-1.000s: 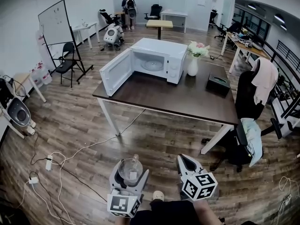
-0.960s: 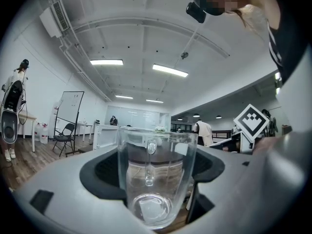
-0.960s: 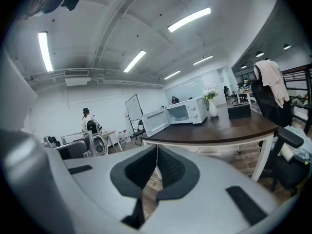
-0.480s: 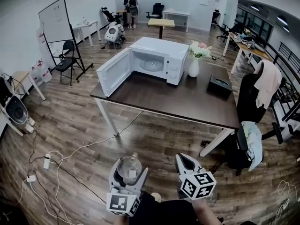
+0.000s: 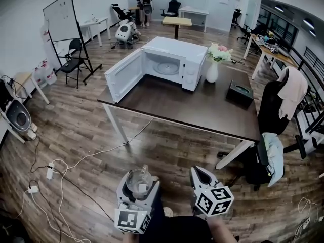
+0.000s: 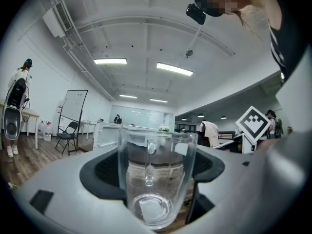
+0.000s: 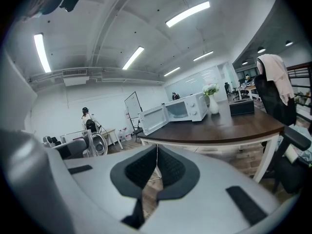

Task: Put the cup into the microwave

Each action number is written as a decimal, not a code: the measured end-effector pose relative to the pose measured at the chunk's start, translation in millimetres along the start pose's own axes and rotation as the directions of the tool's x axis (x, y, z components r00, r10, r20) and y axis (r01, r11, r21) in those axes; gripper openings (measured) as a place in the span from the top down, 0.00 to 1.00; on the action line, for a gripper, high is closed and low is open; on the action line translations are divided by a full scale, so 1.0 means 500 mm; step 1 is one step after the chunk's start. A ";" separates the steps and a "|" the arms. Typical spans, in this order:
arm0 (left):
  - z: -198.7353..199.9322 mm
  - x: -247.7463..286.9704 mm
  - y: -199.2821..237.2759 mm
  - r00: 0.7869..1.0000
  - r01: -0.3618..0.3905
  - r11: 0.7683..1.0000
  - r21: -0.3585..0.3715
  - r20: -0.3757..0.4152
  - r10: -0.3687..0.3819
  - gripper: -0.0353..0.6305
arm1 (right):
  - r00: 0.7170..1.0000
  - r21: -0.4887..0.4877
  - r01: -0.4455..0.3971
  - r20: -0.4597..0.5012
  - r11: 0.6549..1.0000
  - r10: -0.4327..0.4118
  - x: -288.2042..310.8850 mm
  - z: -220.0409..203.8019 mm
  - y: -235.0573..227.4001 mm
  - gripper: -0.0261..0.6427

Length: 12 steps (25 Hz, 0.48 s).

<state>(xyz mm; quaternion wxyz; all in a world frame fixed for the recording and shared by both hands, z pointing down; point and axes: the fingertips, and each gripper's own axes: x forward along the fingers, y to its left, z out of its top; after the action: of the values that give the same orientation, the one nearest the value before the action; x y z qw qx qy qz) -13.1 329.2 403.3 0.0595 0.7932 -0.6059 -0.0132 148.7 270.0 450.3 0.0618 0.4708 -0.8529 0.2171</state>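
While the clear glass cup (image 6: pixel 155 179) stands upright, clamped between the jaws of my left gripper (image 5: pixel 139 183), it is held low and close to my body, at six o'clock in the head view. It looks empty. My right gripper (image 5: pixel 200 173) is beside it, jaws pressed together with nothing between them.

I judge the task about half done: the cup is picked up and the carry is under way. What is left is to reach the table and set the cup inside.

At twelve o'clock, well apart from me, the white microwave (image 5: pixel 171 64) sits on a dark brown table (image 5: pixel 202 110). Its door (image 5: pixel 124 76) is swung wide open toward ten o'clock, showing the round plate inside. A white vase of flowers (image 5: pixel 213 70) stands just beside the microwave at one o'clock, with a dark box (image 5: pixel 239 92) further right.

The room is an open office with a wood-plank floor (image 5: pixel 81 130). Loose cables (image 5: pixel 58 178) lie at eight o'clock, a whiteboard (image 5: pixel 59 22) stands at ten o'clock and a draped chair (image 5: pixel 283 92) at two o'clock.
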 end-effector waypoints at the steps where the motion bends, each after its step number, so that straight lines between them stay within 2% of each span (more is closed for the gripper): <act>1: -0.001 0.003 0.003 1.000 -0.004 1.000 -0.002 -0.002 0.004 0.37 | 1.000 0.001 0.000 -0.002 1.000 0.000 0.004 0.000 -0.002 0.97; 12: 0.003 0.064 0.028 1.000 -0.001 1.000 -0.007 -0.006 0.001 0.37 | 1.000 0.017 0.000 -0.020 1.000 0.001 0.060 0.011 -0.023 0.97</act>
<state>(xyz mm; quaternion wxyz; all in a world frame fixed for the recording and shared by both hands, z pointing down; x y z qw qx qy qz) -17.9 294.5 404.8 0.0644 0.7926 -0.6061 -0.0129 142.4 238.8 458.3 0.0661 0.4690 -0.8505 0.2288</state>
